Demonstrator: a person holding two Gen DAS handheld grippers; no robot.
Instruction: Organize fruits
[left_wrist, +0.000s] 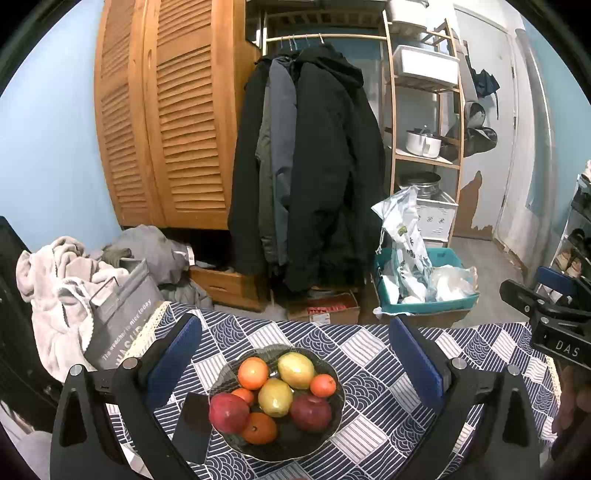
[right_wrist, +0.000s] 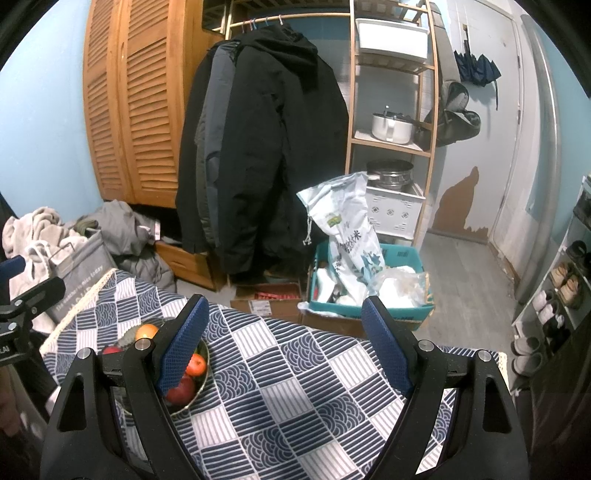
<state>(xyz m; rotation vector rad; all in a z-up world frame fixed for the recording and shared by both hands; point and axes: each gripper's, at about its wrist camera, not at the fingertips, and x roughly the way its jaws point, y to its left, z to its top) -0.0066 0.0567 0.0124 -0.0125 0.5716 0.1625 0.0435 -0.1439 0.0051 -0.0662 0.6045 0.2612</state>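
**Fruit bowl waits between two open claws**

A dark glass bowl (left_wrist: 334, 417) sits on the blue-and-white patterned tablecloth (left_wrist: 388, 432), and everything here is placed by it. Inside it lie two red apples (left_wrist: 229, 412), two yellow-green fruits (left_wrist: 275, 397) and several oranges (left_wrist: 252, 373), heaped together and touching. A dark flat phone-like slab (left_wrist: 192, 428) lies just beside the bowl, against its left rim.

The left gripper (left_wrist: 295, 369) hangs above the bowl with its blue pads spread wide to either side of it; nothing is between them but air, and they touch no fruit. The right gripper (right_wrist: 284, 347) is off to the bowl's right, over bare cloth, its jaws likewise wide apart and empty. From its camera the bowl shows only partly, behind the left pad.

Beyond the bowl, past the table's far edge, dark coats (left_wrist: 310, 166) hang from a rail, with a teal crate (left_wrist: 424, 288) of white bags on the floor to their right.
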